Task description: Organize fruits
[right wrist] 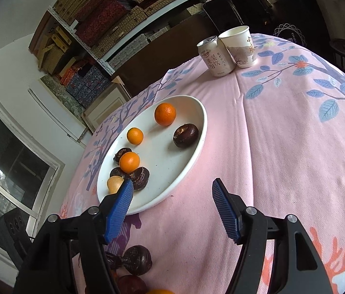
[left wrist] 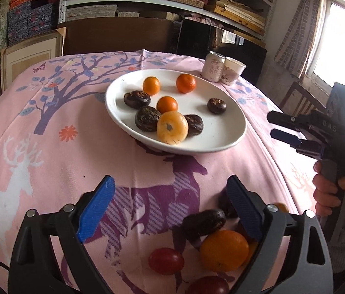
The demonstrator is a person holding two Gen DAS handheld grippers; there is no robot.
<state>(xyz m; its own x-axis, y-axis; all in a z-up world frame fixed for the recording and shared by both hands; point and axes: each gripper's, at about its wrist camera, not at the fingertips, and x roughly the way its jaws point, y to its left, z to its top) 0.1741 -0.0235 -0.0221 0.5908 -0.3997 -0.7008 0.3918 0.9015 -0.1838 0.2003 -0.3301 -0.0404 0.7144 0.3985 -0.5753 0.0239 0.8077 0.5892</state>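
Note:
A white plate [left wrist: 223, 132] on the pink tablecloth holds three small oranges [left wrist: 167, 104], several dark water chestnuts [left wrist: 147, 118] and a pale yellow fruit [left wrist: 172, 128]. It also shows in the right wrist view [right wrist: 172, 171]. My left gripper [left wrist: 170, 203] is open and empty, above the cloth in front of the plate. Near its right finger lie a dark chestnut [left wrist: 203, 221], an orange [left wrist: 223, 250] and a red fruit [left wrist: 166, 261]. My right gripper [right wrist: 172, 203] is open and empty, just right of the plate's near rim; it also appears in the left wrist view [left wrist: 274, 126].
A drink can [right wrist: 215, 57] and a paper cup [right wrist: 239, 46] stand at the table's far edge. Loose dark chestnuts [right wrist: 136, 259] lie under the right gripper. Shelves with boxes, a dark board and a chair stand behind the table.

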